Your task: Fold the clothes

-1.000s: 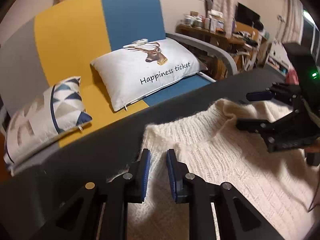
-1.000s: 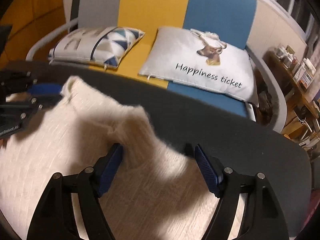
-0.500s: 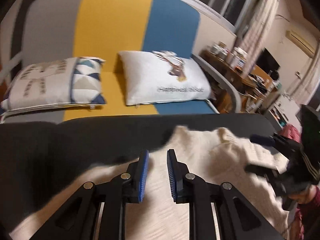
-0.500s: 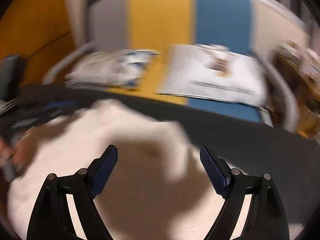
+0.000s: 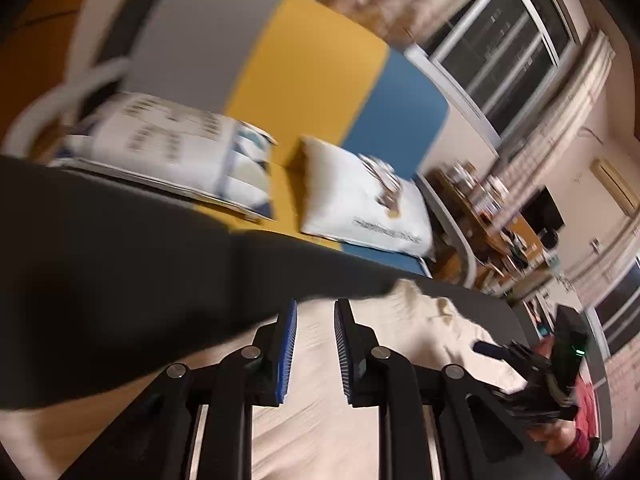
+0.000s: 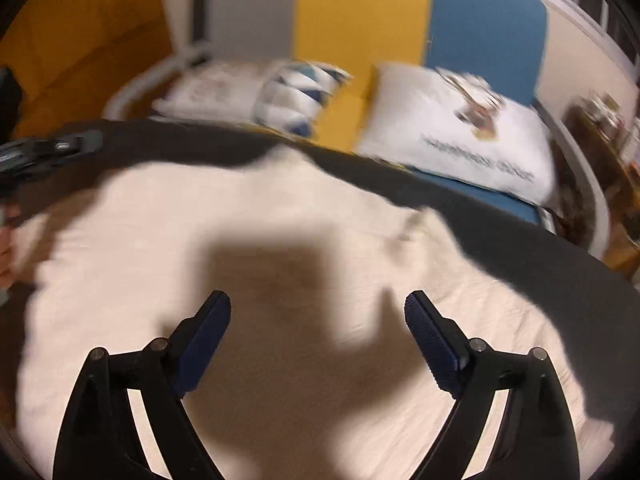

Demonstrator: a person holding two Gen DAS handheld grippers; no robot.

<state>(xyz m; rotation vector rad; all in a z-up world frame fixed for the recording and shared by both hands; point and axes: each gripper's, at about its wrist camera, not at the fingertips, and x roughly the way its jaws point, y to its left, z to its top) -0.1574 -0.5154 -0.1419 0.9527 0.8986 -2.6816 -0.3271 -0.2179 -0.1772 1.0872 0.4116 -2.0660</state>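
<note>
A: What's the biggest thing here?

B: The sofa (image 6: 360, 20) behind, banded grey, yellow and blue, with two pillows on the seat. In front of it is a dark table (image 6: 540, 248), and the cream sweater (image 6: 280, 220) lies spread across most of it.

A: Is it folded?

B: I can't say. Both views are blurred, and the far edge looks lumpy near the table's rim. It could be laid out flat, or it could already have a fold in it.

A: And the grippers?

B: The right gripper (image 6: 318, 312) hangs above the middle of the sweater, fingers spread wide, holding nothing. The left gripper (image 5: 315, 320) is over the sweater's left side, fingers nearly together with a narrow gap. No cloth shows between them.

A: How would you do a fold well here?

B: In my judgement: pinch both layers at an edge, lift both sides evenly, and keep the knit from dragging or bunching, since it looks soft and stretchy.
</note>
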